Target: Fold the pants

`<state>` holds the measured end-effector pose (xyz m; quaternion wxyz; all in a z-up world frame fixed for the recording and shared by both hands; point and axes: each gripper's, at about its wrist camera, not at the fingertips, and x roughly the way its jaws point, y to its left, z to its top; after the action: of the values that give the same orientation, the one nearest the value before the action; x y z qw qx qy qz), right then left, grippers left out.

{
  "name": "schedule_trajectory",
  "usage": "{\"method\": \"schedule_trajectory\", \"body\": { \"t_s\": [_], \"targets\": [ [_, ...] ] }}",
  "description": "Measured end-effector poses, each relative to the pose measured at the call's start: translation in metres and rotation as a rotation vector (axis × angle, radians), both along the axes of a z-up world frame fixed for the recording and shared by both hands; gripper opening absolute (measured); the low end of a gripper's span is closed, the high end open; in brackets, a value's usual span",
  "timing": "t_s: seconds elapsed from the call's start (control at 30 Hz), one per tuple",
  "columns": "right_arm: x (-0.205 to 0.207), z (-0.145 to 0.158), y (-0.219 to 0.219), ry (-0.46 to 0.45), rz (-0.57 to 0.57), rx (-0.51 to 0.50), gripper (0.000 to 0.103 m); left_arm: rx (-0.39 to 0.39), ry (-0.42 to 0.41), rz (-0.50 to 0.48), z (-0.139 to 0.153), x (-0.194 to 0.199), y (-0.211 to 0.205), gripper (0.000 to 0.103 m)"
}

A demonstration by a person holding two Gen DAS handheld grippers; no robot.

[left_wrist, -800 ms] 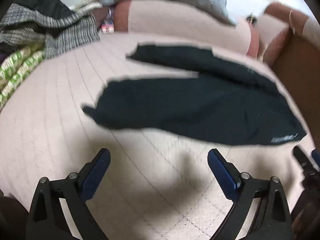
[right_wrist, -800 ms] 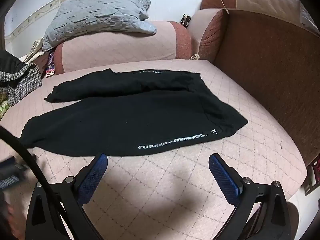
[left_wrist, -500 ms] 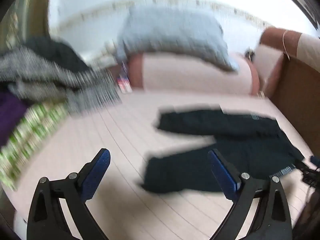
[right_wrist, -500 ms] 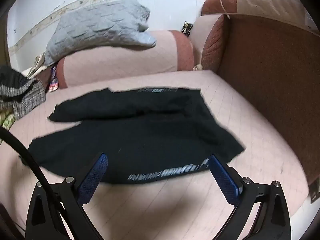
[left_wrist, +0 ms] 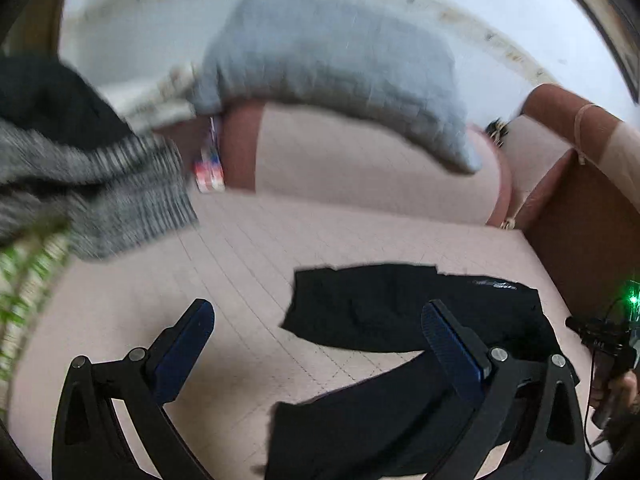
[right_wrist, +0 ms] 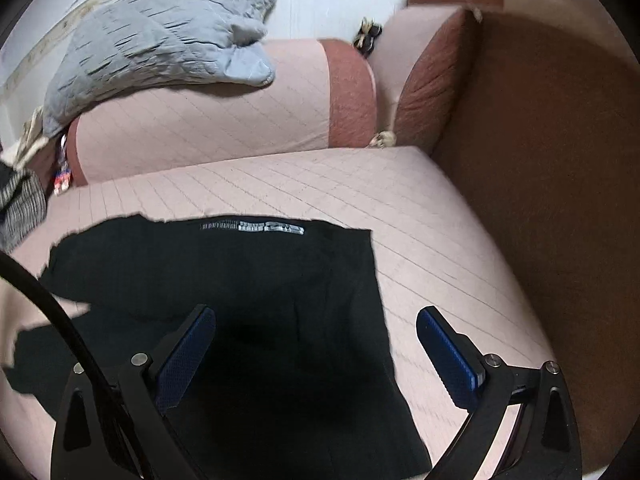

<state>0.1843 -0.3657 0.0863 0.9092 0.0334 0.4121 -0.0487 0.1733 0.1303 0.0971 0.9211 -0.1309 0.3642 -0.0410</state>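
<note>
Black pants [right_wrist: 256,300] lie spread flat on the pink quilted sofa seat [right_wrist: 360,192], with white lettering along the far edge. In the left wrist view the pants [left_wrist: 400,308] show two legs pointing left, with a gap of seat between them. My left gripper [left_wrist: 316,344] is open and empty, above the seat by the leg ends. My right gripper [right_wrist: 316,344] is open and empty, over the waist end of the pants near their right edge. The other gripper [left_wrist: 608,344] shows at the right edge of the left wrist view.
A grey quilted blanket [right_wrist: 160,40] lies on the sofa backrest [right_wrist: 208,120]. A brown armrest [right_wrist: 552,200] borders the seat on the right. A pile of clothes [left_wrist: 100,184], grey-striped, black and green, sits at the left. A small colourful packet [left_wrist: 208,168] is wedged by the backrest.
Both grippers have moved forward over the pants, which now sit lower and closer in both views. The left view has swung and is blurred. Both grippers stay open.
</note>
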Motion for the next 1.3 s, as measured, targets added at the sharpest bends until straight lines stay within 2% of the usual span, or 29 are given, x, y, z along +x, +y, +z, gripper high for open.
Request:
{"method": "schedule_trajectory", "body": {
  "t_s": [0.07,0.13,0.27,0.47,0.6,0.67,0.77,0.83,0.87,0.9,0.93,0.97,1.0,1.03,1.07,1.13,1.3],
  "targets": [
    [0.024,-0.005,-0.007,0.023,-0.001,0.051,0.102,-0.105,0.042,-0.026,-0.023,0.022,0.006,0.102],
    [0.048,-0.010,-0.011,0.043,0.000,0.065,0.102,-0.143,0.098,-0.054,-0.036,0.047,0.006,0.100],
    [0.097,-0.025,-0.004,0.088,0.071,0.044,0.099,-0.108,0.212,-0.104,-0.057,0.098,-0.003,0.100],
    [0.149,-0.049,0.007,0.149,0.162,-0.028,0.096,-0.083,0.268,-0.111,-0.083,0.147,-0.006,0.100],
    [0.166,-0.063,0.014,0.187,0.224,-0.015,0.095,-0.055,0.293,-0.183,-0.096,0.166,-0.021,0.100],
    [0.173,-0.069,0.014,0.197,0.240,-0.008,0.095,-0.026,0.340,-0.250,-0.109,0.175,-0.037,0.100],
    [0.189,-0.079,0.019,0.218,0.262,-0.007,0.095,0.116,0.321,-0.289,-0.110,0.178,-0.060,0.103],
    [0.194,-0.086,0.026,0.252,0.289,-0.002,0.093,0.162,0.327,-0.314,-0.108,0.180,-0.070,0.103],
    [0.195,-0.089,0.031,0.259,0.307,-0.009,0.087,0.162,0.325,-0.324,-0.107,0.178,-0.072,0.100],
    [0.194,-0.089,0.035,0.248,0.320,-0.010,0.085,0.174,0.318,-0.326,-0.104,0.175,-0.075,0.079],
    [0.191,-0.088,0.038,0.236,0.331,-0.005,0.074,0.203,0.303,-0.329,-0.100,0.173,-0.074,0.047],
    [0.188,-0.087,0.041,0.231,0.351,0.013,0.056,0.212,0.291,-0.343,-0.096,0.172,-0.072,0.035],
    [0.185,-0.086,0.043,0.230,0.367,0.029,0.044,0.174,0.295,-0.361,-0.094,0.172,-0.070,0.016],
    [0.183,-0.084,0.046,0.234,0.379,0.041,0.026,0.125,0.304,-0.371,-0.092,0.173,-0.066,0.016],
    [0.182,-0.081,0.049,0.244,0.381,0.035,0.019,0.132,0.302,-0.363,-0.090,0.173,-0.067,0.016],
    [0.181,-0.077,0.050,0.258,0.377,0.037,0.012,0.155,0.286,-0.358,-0.085,0.171,-0.069,0.016],
    [0.166,-0.052,0.044,0.211,0.335,0.068,0.010,0.174,0.211,-0.325,-0.060,0.160,-0.074,0.016]
  ]
}}
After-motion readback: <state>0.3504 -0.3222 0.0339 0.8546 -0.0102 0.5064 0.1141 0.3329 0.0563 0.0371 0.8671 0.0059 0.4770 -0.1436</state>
